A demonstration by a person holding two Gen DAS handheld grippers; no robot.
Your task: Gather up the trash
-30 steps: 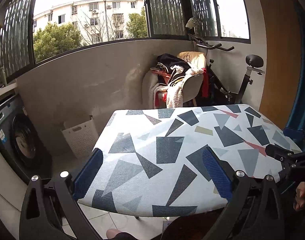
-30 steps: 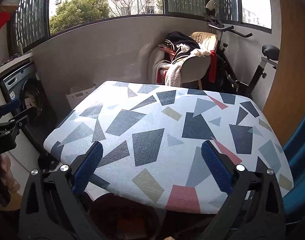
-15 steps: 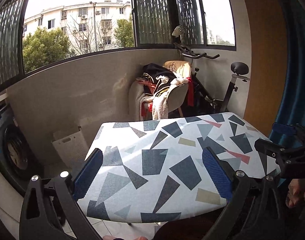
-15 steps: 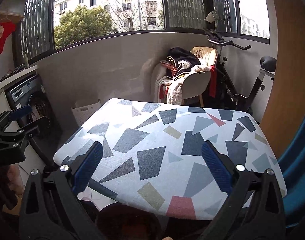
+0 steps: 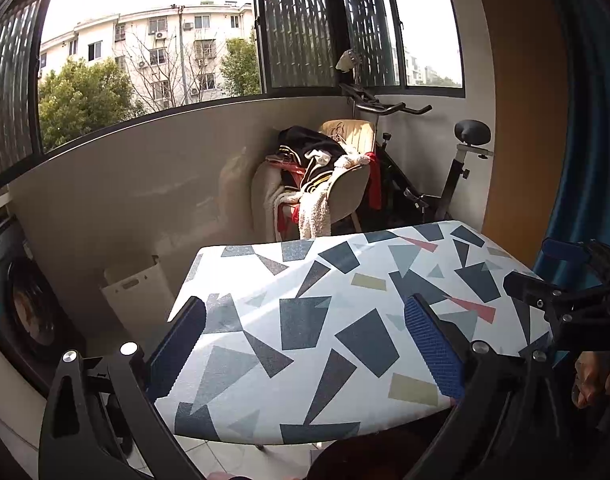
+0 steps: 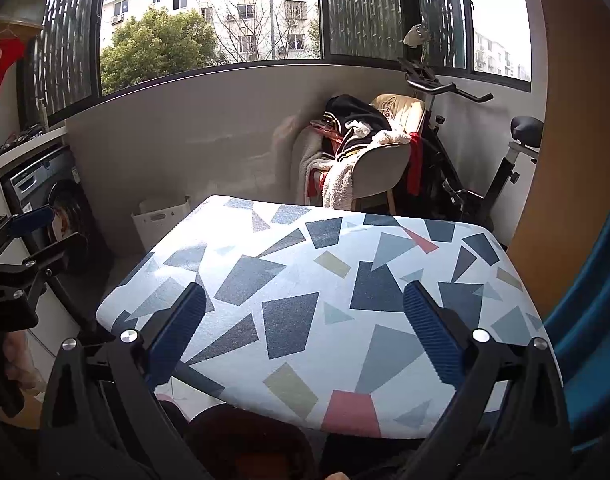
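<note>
No trash shows in either view. A table with a white cloth printed with grey, blue and red shapes (image 5: 325,320) fills the middle of both views (image 6: 325,304). My left gripper (image 5: 305,344) is open and empty above the table's near edge. My right gripper (image 6: 305,340) is open and empty, also above the near edge. The right gripper also shows at the right of the left wrist view (image 5: 565,292). The left gripper also shows at the left of the right wrist view (image 6: 21,248).
A chair piled with clothes (image 5: 325,176) and an exercise bike (image 5: 437,184) stand behind the table. A white basket (image 5: 135,284) sits on the floor by the wall, a washing machine (image 6: 45,196) at the left, a blue curtain (image 6: 593,320) at the right.
Both grippers have risen and tilted up, so the table sits lower and farther in both views and more window shows. Both stay open and empty.
</note>
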